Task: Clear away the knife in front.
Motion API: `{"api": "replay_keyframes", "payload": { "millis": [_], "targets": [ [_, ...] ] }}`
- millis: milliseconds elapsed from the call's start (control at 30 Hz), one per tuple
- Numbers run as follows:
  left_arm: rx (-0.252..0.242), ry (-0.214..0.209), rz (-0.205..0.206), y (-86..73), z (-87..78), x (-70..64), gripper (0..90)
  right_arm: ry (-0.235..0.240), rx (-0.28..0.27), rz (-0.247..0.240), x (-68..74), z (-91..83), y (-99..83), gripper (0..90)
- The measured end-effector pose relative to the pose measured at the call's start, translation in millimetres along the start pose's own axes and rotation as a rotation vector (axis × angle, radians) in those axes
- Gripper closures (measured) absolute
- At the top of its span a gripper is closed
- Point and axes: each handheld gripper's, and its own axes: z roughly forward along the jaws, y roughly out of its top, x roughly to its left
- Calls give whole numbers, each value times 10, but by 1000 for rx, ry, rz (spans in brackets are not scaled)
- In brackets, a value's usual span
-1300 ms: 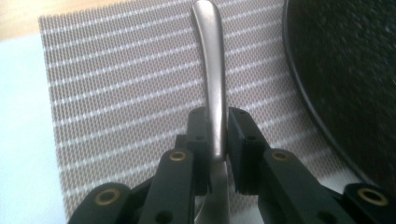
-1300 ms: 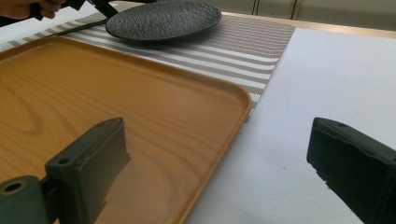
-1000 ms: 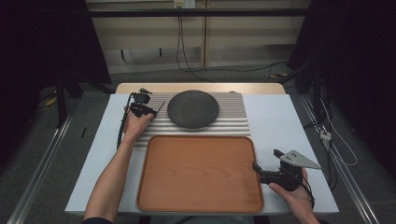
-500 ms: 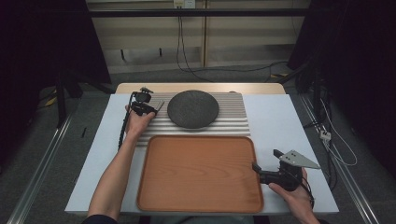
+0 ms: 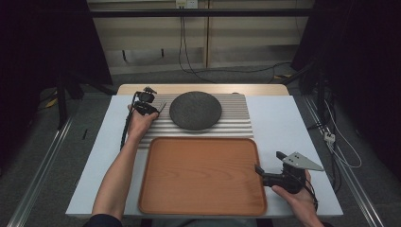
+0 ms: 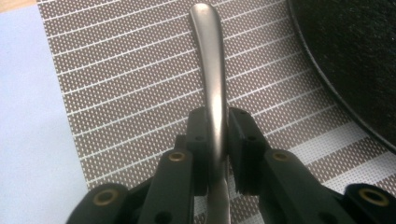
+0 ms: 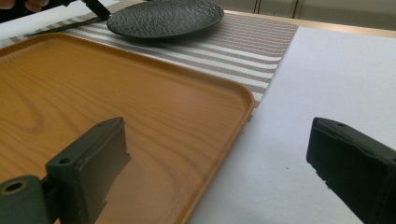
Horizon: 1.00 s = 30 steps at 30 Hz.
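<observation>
Nothing has visibly moved since the earlier frames: the left gripper [image 6: 217, 154] stays with its jaws clamped on a metal handle [image 6: 212, 79] that lies on the striped mat [image 5: 236, 124], just left of the dark plate [image 5: 195, 110]. The right gripper [image 7: 219, 172] holds its jaws wide apart, one over the wooden tray [image 5: 198, 175] corner, the other over the white bench [image 5: 283, 118] beside it.

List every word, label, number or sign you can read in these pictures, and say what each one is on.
None: no readable text anywhere.
The handle, plate, mat, tray and both grippers, left and right, carry no lettering.
</observation>
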Motion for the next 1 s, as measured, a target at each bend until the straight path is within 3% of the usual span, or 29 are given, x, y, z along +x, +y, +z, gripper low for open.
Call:
{"api": "replay_keyframes", "payload": {
  "millis": [600,1000],
  "targets": [
    [19,-20,-16,-21,-40,40,801,-3,3,6,-1,0,0,51],
    [19,-25,4,-47,-116,72,801,0,7,4,9,14,0,51]
  ]
}}
